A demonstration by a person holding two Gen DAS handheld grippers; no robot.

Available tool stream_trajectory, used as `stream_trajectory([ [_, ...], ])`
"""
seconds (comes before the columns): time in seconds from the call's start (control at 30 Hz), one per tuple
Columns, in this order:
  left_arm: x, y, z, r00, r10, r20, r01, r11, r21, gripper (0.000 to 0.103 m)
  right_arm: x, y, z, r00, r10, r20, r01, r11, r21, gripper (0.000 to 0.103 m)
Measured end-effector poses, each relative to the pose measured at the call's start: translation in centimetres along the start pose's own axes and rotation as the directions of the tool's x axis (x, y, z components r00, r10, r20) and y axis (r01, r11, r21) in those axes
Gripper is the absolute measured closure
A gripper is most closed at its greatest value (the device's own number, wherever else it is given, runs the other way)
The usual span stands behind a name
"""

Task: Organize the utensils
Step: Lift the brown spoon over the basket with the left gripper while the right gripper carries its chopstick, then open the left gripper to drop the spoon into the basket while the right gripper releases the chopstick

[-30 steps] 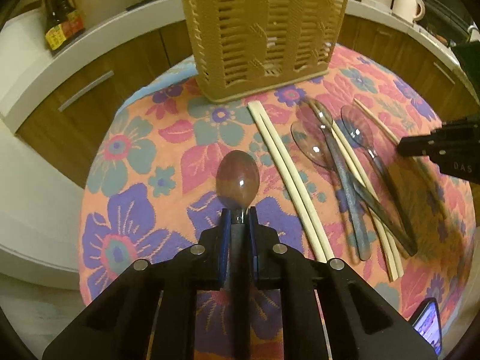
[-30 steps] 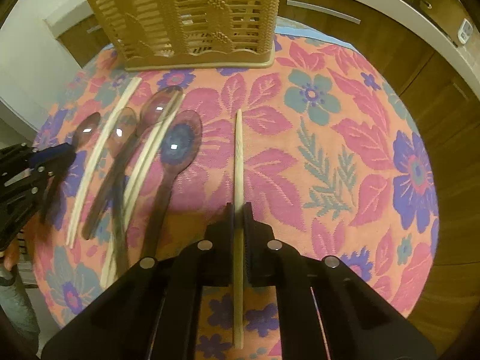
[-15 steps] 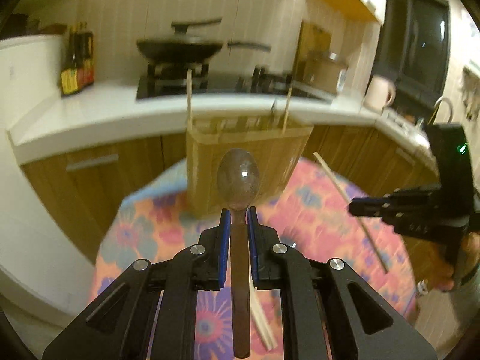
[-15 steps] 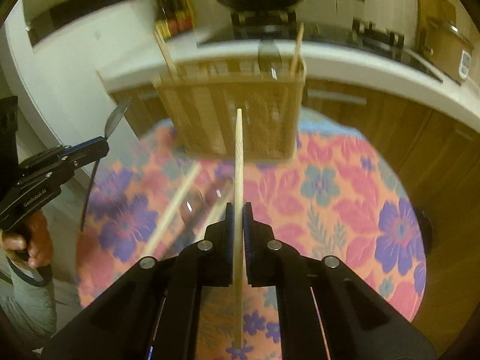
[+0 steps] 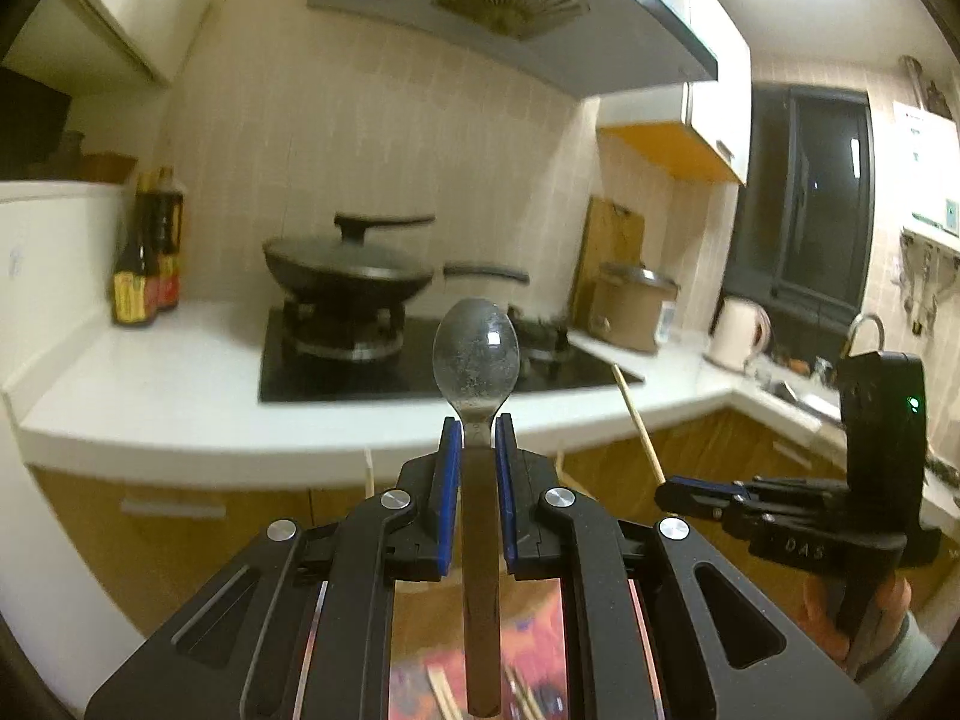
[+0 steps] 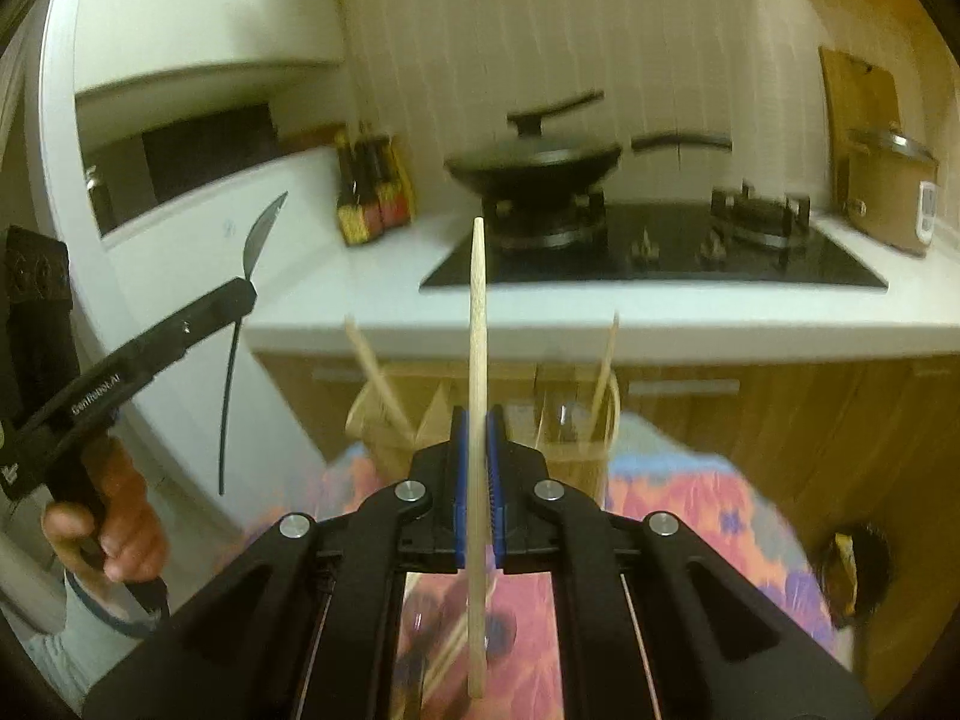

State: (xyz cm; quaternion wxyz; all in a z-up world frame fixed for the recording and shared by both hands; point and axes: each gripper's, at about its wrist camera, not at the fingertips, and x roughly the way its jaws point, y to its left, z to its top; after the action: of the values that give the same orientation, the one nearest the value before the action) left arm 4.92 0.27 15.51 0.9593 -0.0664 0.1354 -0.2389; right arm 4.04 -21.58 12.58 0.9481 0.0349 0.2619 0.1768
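Observation:
My left gripper [image 5: 477, 420] is shut on a dark translucent spoon [image 5: 476, 348], held upright with its bowl up, high above the table. My right gripper [image 6: 478, 414] is shut on a pale wooden chopstick [image 6: 477, 312], also held upright. The tan slatted utensil basket [image 6: 564, 450] stands below and beyond the right gripper, with chopsticks [image 6: 378, 378] sticking out of it. The right gripper with its chopstick [image 5: 636, 420] shows at the right of the left wrist view. The left gripper with its spoon [image 6: 261, 234] shows at the left of the right wrist view. More utensils lie blurred on the floral tablecloth [image 6: 690, 510].
Behind the table runs a white kitchen counter [image 5: 168, 384] with a black wok [image 5: 348, 264] on a stove, sauce bottles [image 5: 144, 264], a pot [image 5: 636, 306] and a white kettle [image 5: 735, 336]. Wooden cabinets [image 6: 780, 420] lie below the counter.
Both grippers have lifted off the table and tilted up, carrying the spoon and the chopstick. The views swung from the tablecloth to the counter and wall.

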Motion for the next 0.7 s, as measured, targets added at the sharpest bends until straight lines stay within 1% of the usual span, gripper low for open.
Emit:
stream_trajectory([
  [0.07,0.8,0.2,0.4,1.000,0.006,0.030,-0.006,1.000,-0.005,0.094,0.7,-0.2,1.1,0.999,-0.004,0.043,0.004,1.000,-0.003,0.099],
  [0.13,2.3,0.5,0.7,0.997,0.034,0.074,-0.034,0.999,0.002,0.094,1.4,-0.4,1.9,0.997,-0.014,0.081,0.015,1.000,-0.005,0.099],
  [0.17,3.0,0.8,0.8,0.995,0.041,0.088,-0.041,0.999,0.001,0.094,1.9,-0.6,2.5,0.993,-0.030,0.114,0.030,1.000,-0.002,0.099],
  [0.27,4.5,1.5,0.8,0.993,0.048,0.103,-0.048,0.999,-0.002,0.094,2.9,-1.0,3.5,0.982,-0.070,0.174,0.071,0.997,0.002,0.099],
  [0.33,5.5,1.9,0.4,0.991,0.054,0.120,-0.056,0.998,0.012,0.093,3.5,-1.4,4.2,0.972,-0.098,0.213,0.099,0.995,0.005,0.099],
  [0.37,6.0,1.9,0.0,0.990,0.042,0.136,-0.046,0.999,0.028,0.093,3.8,-1.5,4.4,0.968,-0.114,0.226,0.115,0.993,0.008,0.099],
  [0.43,6.9,2.2,-0.4,0.989,0.058,0.139,-0.065,0.997,0.046,0.093,4.6,-1.8,4.8,0.961,-0.133,0.242,0.134,0.991,0.010,0.099],
  [0.47,7.3,2.3,-0.6,0.990,0.047,0.133,-0.054,0.997,0.047,0.093,5.2,-2.0,4.8,0.958,-0.145,0.248,0.147,0.989,0.009,0.099],
  [0.53,8.1,2.8,-1.1,0.991,0.052,0.126,-0.058,0.998,0.040,0.093,6.3,-2.4,4.7,0.952,-0.169,0.254,0.174,0.985,0.005,0.099],
  [0.7,9.2,3.3,-2.2,0.986,0.097,0.133,-0.105,0.993,0.055,0.093,8.3,-3.4,3.7,0.941,-0.206,0.269,0.212,0.977,0.009,0.099],
])
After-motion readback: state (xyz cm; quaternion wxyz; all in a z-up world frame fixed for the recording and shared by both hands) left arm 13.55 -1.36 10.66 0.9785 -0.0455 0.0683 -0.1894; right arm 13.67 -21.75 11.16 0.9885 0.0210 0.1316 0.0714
